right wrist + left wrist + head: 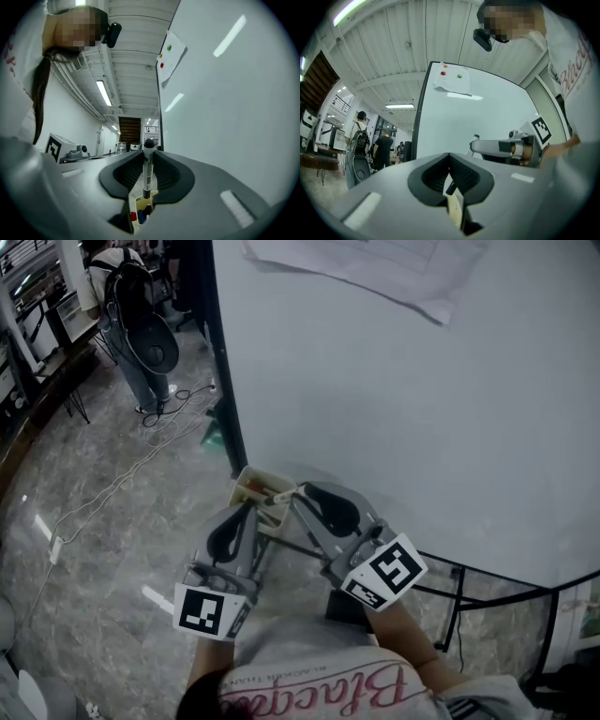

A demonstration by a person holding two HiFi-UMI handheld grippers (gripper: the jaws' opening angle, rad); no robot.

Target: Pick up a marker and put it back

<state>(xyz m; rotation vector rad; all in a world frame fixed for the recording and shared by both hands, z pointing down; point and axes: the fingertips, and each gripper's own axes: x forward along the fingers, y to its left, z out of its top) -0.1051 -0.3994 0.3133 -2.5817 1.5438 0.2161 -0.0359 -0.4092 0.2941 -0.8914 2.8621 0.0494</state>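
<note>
My right gripper [148,151] is shut on a white marker [147,171] with a black cap, which stands upright between the pads. Directly below it is the cream pen tray [136,204], holding red and blue marker caps [134,216]. In the head view the right gripper [302,491] reaches the tray [253,486] at the whiteboard's lower left corner, with the marker [281,495] at its tips. My left gripper [244,510] hovers just beside it, jaws shut and empty. In the left gripper view those jaws [450,161] meet over the tray [454,206].
The big whiteboard [422,409] fills the right side, with a paper sheet [375,263] pinned near its top. Its black stand legs [459,606] run under my right arm. A person with a backpack [131,315] stands at the far left, and cables [122,479] trail over the tiled floor.
</note>
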